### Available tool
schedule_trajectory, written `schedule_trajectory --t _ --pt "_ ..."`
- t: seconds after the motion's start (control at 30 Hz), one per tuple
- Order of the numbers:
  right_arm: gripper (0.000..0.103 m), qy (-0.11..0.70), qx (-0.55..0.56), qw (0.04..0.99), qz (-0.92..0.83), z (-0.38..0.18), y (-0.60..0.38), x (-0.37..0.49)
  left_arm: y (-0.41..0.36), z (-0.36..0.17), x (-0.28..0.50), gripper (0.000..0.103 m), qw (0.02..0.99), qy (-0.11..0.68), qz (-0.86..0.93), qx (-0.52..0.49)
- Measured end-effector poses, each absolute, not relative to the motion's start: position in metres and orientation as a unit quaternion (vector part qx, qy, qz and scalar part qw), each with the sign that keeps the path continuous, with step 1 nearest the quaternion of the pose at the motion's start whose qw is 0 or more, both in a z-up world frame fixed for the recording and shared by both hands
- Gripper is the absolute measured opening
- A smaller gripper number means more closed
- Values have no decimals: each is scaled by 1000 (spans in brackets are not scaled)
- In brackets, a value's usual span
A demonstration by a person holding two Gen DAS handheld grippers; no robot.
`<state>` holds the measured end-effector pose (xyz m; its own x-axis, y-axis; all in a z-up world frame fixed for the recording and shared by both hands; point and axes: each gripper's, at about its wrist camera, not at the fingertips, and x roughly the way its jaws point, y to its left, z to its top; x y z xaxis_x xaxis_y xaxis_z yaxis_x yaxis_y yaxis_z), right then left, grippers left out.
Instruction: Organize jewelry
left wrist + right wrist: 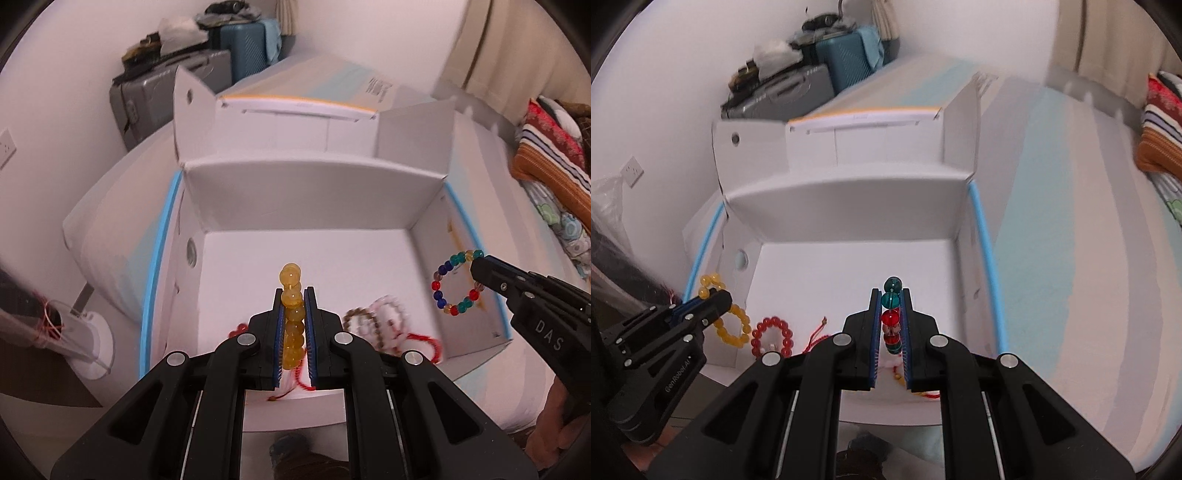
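Left gripper (293, 295) clamps yellow bracelet (291, 291); right gripper (891, 295) clamps multicoloured bracelet (891, 314).

The pale bead strands (384, 317) in the box (314, 192) are blurred, perhaps two bracelets tangled together.

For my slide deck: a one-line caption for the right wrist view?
Right gripper clamps a multicolored bead bracelet above the open white box.

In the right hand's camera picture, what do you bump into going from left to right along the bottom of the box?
Left gripper → yellow bead bracelet it holds → red bead bracelet lying in the white box → red string → right gripper pinching the colorful bead bracelet.
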<state>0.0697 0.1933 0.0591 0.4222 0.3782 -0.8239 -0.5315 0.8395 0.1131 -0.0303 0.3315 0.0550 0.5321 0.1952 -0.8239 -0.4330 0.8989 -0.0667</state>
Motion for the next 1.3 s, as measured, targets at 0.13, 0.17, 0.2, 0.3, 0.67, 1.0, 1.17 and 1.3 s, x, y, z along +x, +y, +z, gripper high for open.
schedule_trajectory --t 0.13,0.17,0.2,0.3,0.67,1.0,1.17,1.3 --pt "9 484 -94 828 267 36 205 72 344 36 -31 9 855 463 185 -140" --pt "9 486 -96 827 266 33 206 72 346 32 -30 9 854 466 184 -140" --pt "9 490 -97 825 265 28 207 73 348 28 -29 9 851 470 185 -141" --pt "9 500 -99 820 260 16 211 76 351 17 -27 9 847 479 184 -142" --pt "15 514 -105 814 248 0 218 78 351 9 -21 12 842 489 184 -134" --pt "65 457 -77 850 249 50 188 55 333 63 -52 62 869 430 214 -119" --pt "79 422 -70 871 241 72 167 33 315 81 -83 82 885 396 215 -116" --pt "86 406 -58 880 238 79 149 13 305 85 -106 94 892 377 220 -115"
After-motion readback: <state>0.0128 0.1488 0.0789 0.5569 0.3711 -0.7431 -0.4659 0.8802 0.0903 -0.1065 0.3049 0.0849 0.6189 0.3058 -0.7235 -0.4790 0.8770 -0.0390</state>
